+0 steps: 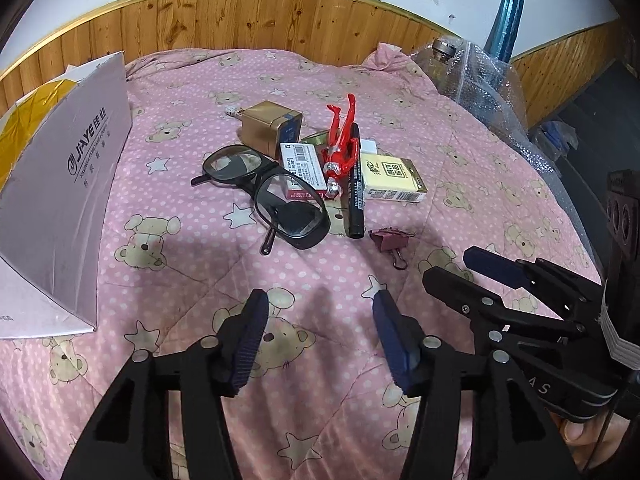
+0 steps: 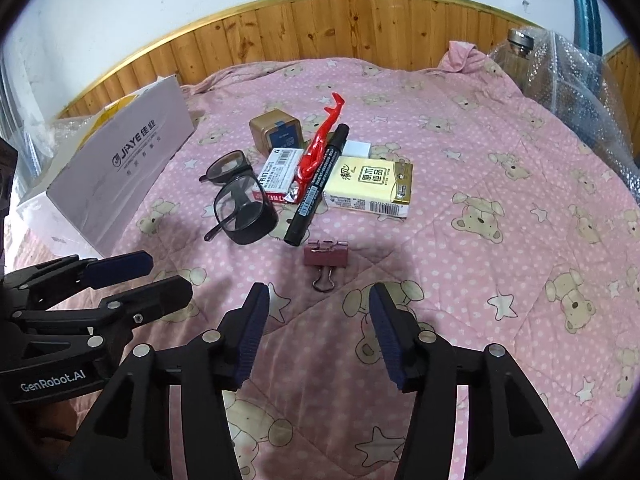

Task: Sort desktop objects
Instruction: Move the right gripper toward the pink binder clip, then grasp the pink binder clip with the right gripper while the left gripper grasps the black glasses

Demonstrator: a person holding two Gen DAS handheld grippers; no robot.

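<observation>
- Evidently nothing is picked yet: the left hand-held gripper point(image 1: 320, 304) and the right hand-held gripper point(image 2: 316, 300) both hover over the pink bed cover point(image 2: 500, 152), jaws spread wide and holding nothing.
- Ahead lies the clutter in one tight heap: glasses point(image 1: 266, 190), staple box point(image 1: 302, 170), red figure point(image 1: 340, 148) across a black marker point(image 1: 355, 184), yellow tissue pack point(image 1: 390, 178) and gold tin point(image 1: 268, 126) behind.
- Apart from the heap, the maroon binder clip point(image 2: 326, 260) sits just ahead of the right jaws; I judge it the easiest first pick, needing only a short reach forward and down.
- Left of the heap stands the open lilac box point(image 1: 68, 184), likely the sorting bin.
- Bare cover to the right and near side gives room; bubble wrap point(image 2: 576, 80) crowds the far right corner.
</observation>
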